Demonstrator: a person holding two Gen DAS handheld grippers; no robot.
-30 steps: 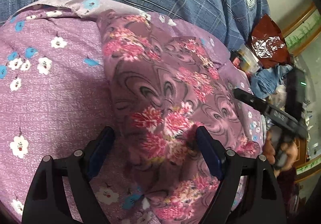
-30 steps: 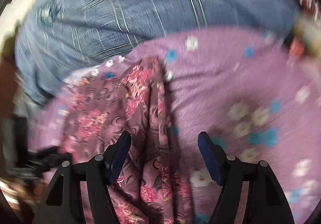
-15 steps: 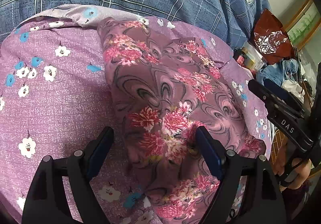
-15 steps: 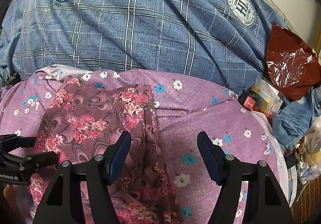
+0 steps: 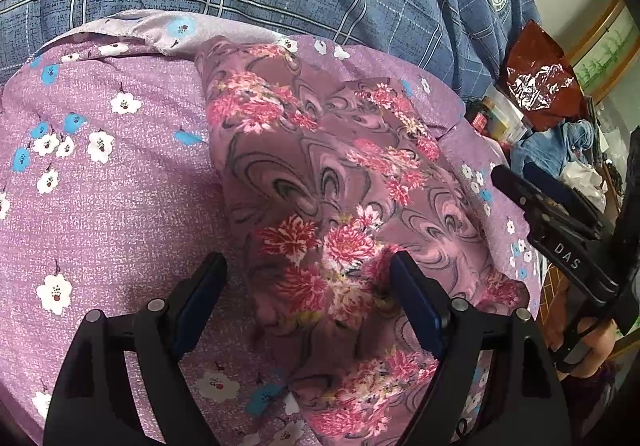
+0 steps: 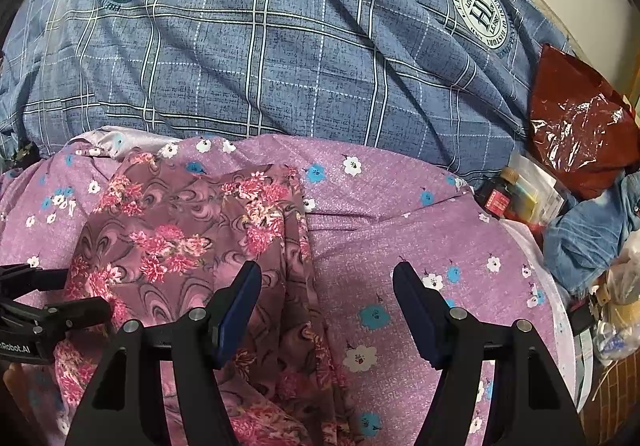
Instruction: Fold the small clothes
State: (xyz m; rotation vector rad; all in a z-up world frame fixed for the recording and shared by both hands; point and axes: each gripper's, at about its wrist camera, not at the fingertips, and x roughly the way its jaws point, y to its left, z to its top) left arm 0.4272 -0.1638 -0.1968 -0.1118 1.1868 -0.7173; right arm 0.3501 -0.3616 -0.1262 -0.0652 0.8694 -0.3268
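A small mauve garment with pink flowers (image 5: 320, 182) lies partly folded on a purple flowered sheet (image 5: 112, 198). It also shows in the right wrist view (image 6: 180, 238), left of centre. My left gripper (image 5: 308, 270) is open and empty, hovering over the garment's near part. My right gripper (image 6: 328, 278) is open and empty, over the garment's right edge and the purple sheet (image 6: 400, 214). The right gripper shows at the right in the left wrist view (image 5: 560, 230); the left gripper shows at the left in the right wrist view (image 6: 44, 310).
A blue plaid blanket (image 6: 280, 38) lies behind the sheet. At the right are a red plastic bag (image 6: 580, 126), small boxes (image 6: 516, 198) and denim cloth (image 6: 588, 234).
The right gripper has pulled back and steadied from a blurred close view, so more of the bed shows. The left gripper has barely moved. Both stay open.
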